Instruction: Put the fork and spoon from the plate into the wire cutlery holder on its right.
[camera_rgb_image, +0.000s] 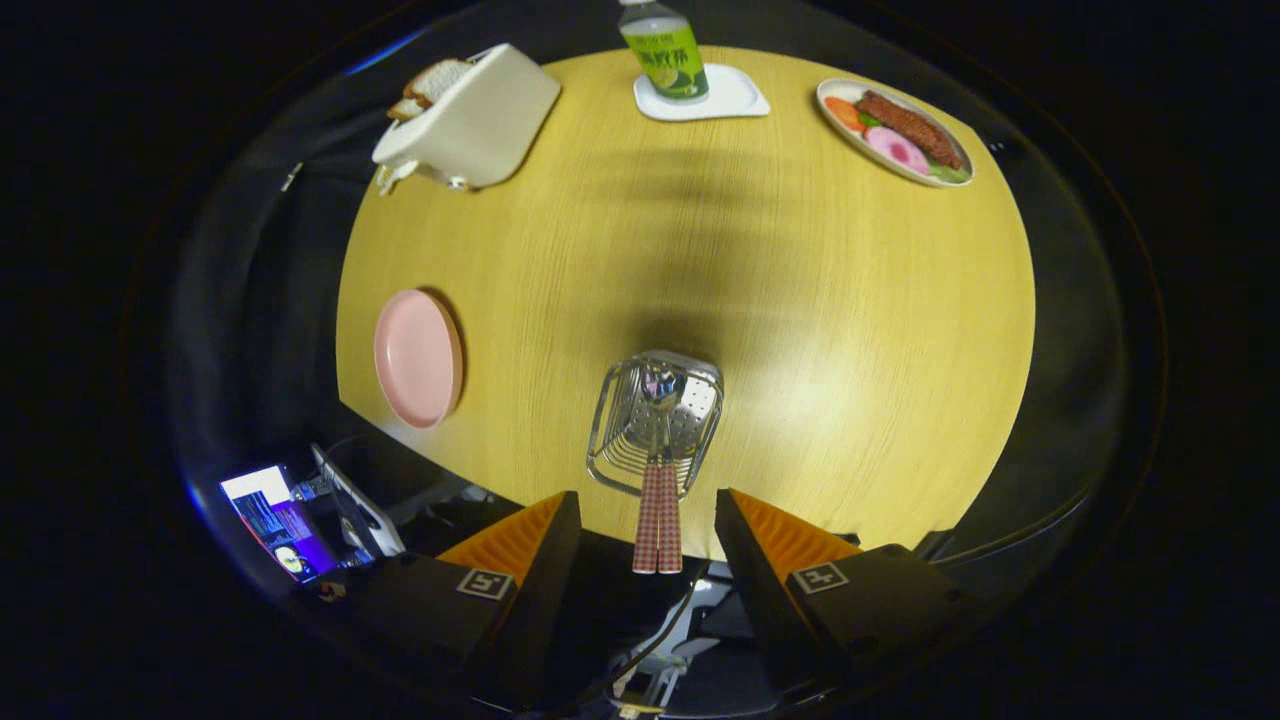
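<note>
Gripper view. The gripper (648, 530) hangs above the near edge of the desk (820, 330), its two fingers (540, 540) spread wide apart and pressing on nothing. Between the fingers, without touching either, stand two checked handles side by side. They belong to the spoon (661, 400) and the fork (648, 520). Both utensils sit handle-up in the wire cutlery holder (612, 430), which stands just ahead of the fingers, close to the near edge of the desk. The spoon's bowl shows at the bottom of the holder; the fork's head is too hidden among the wires to make out.

To the left of the holder, well apart from it, lies the pink plate (417, 357), bare, near the desk's left edge.

At the far side of the desk, from left to right: a cream toaster (480, 120) with bread slices (430, 85) in its slots; a drink bottle (663, 50) upright on a white coaster (735, 95); and an oval dish (830, 100) bearing food.

Beyond the desk's near left edge, lower down, a lit screen (275, 520) faces up.
</note>
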